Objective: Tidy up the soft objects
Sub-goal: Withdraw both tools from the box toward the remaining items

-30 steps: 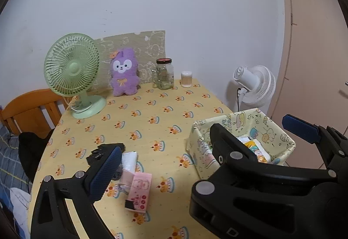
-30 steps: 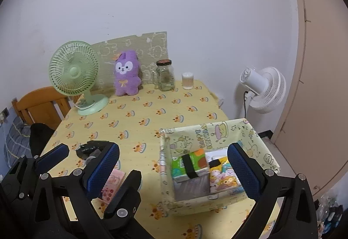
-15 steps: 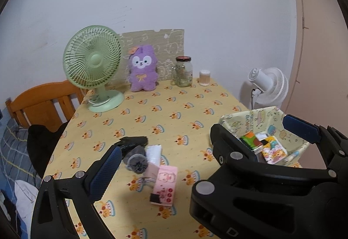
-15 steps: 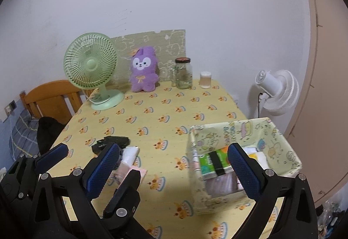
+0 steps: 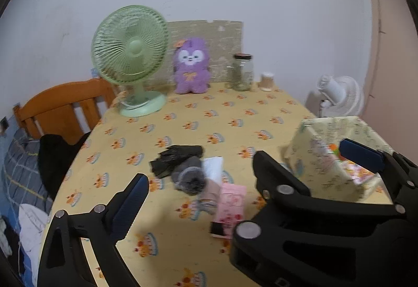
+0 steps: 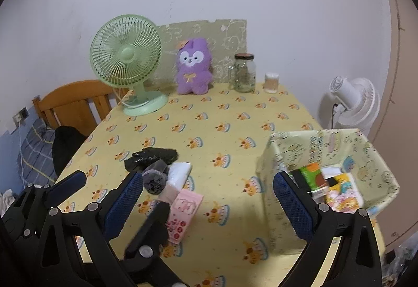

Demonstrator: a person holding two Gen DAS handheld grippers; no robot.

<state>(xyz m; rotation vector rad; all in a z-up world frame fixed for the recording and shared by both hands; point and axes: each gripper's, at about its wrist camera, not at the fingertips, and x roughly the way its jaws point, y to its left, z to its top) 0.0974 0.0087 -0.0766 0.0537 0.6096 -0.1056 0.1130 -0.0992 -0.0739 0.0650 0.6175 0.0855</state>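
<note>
A pile of soft things lies near the front of the yellow table (image 5: 235, 109): a black crumpled piece (image 5: 177, 157), a grey rolled sock (image 5: 189, 178), a white packet (image 5: 213, 168) and a pink tissue pack (image 5: 231, 204). The right wrist view shows the same black piece (image 6: 151, 156), sock (image 6: 155, 178) and pink pack (image 6: 184, 211). A patterned fabric box (image 6: 284, 156) on the right holds colourful packets (image 6: 342, 197). A purple plush (image 6: 193, 67) sits at the back. My left gripper (image 5: 224, 190) and right gripper (image 6: 207, 200) both hover open above the table, holding nothing.
A green desk fan (image 6: 125, 57), a glass jar (image 6: 244, 72) and a small cup (image 6: 271, 82) stand along the back wall. A wooden chair (image 6: 75, 101) with dark cloth is at the left. A white fan (image 6: 350, 99) stands beyond the table's right edge.
Both cameras have swung left. The pile has come toward the middle of each view and the fabric box has slid to the right. Nothing was picked up.
</note>
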